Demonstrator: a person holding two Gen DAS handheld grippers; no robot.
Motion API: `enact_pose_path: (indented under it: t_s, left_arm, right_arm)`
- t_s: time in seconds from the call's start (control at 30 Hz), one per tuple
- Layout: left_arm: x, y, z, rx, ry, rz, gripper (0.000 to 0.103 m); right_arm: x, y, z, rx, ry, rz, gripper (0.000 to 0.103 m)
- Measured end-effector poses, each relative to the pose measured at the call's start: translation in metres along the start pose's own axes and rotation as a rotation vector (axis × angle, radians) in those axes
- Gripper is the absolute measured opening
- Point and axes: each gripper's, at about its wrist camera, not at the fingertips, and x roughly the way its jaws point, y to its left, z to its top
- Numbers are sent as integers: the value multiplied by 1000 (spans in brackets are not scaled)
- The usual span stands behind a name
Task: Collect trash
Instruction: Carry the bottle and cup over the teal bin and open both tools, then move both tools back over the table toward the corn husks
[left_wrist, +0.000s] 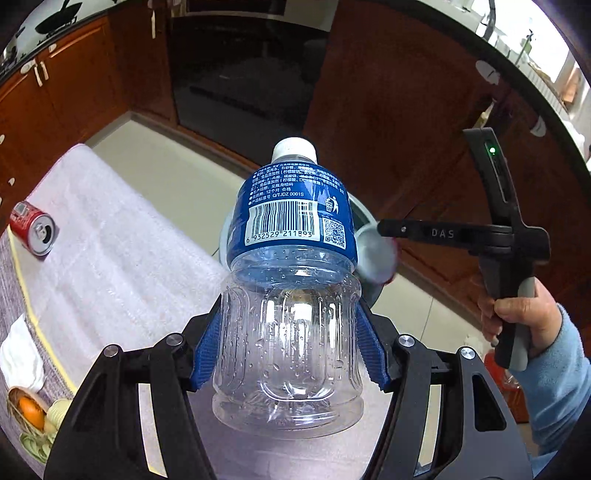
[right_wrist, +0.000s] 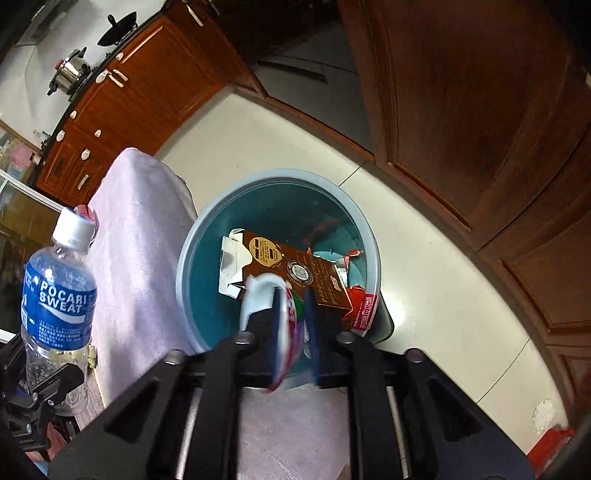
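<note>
My left gripper (left_wrist: 290, 314) is shut on a clear plastic bottle (left_wrist: 291, 280) with a blue label and white cap, gripped low on its body; the same bottle (right_wrist: 55, 295) shows at the left of the right wrist view. My right gripper (right_wrist: 293, 295) hangs over a grey bin (right_wrist: 229, 210) with a teal inside. A blurred white cup with red print (right_wrist: 284, 317) sits between its blue pads (right_wrist: 310, 325) with a gap on the right side. The bin holds a brown carton (right_wrist: 295, 269) and red wrappers (right_wrist: 364, 299). A red can (left_wrist: 33, 229) lies on the white cloth.
The table under a white cloth (left_wrist: 118, 258) stands left of the bin, on a pale tiled floor (right_wrist: 424, 258). A crumpled tissue (left_wrist: 22, 354) and a basket with an orange (left_wrist: 29, 406) sit at its left edge. Brown wooden cabinets (right_wrist: 461, 110) ring the floor.
</note>
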Motion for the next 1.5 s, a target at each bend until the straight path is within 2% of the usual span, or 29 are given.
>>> enact_pose_path:
  t_s: [0.03, 0.1, 0.17, 0.23, 0.3, 0.4, 0.53, 0.67, 0.87, 1.5]
  left_arm:
    - [3, -1, 2, 0, 6, -3, 65]
    - [8, -4, 5, 4, 16, -3, 65]
    - [13, -5, 7, 7, 26, -5, 65]
    - [19, -5, 8, 9, 41, -9, 65]
    - [28, -6, 11, 11, 54, -10, 65]
    - [50, -9, 22, 7, 97, -1, 65]
    - [75, -14, 30, 14, 148, 1, 65]
    - [82, -15, 33, 6, 155, -1, 66]
    - [73, -8, 32, -16, 134, -1, 75]
    - [22, 7, -1, -51, 94, -3, 76]
  right_arm:
    - [0, -1, 1, 2, -1, 1, 48]
    - [-1, 0, 1, -6, -21, -8, 52]
    - [-3, 1, 2, -15, -24, -9, 61]
    - [-6, 0, 3, -11, -27, -4, 77]
    - [-8, -1, 4, -5, -31, 5, 79]
    - [-14, -4, 5, 9, -37, 10, 88]
    - [-20, -4, 5, 11, -34, 7, 92]
    - [-24, -4, 4, 10, -31, -4, 92]
    - [-25, 1, 0, 3, -22, -13, 92]
    - [-26, 34, -19, -18, 24, -13, 96]
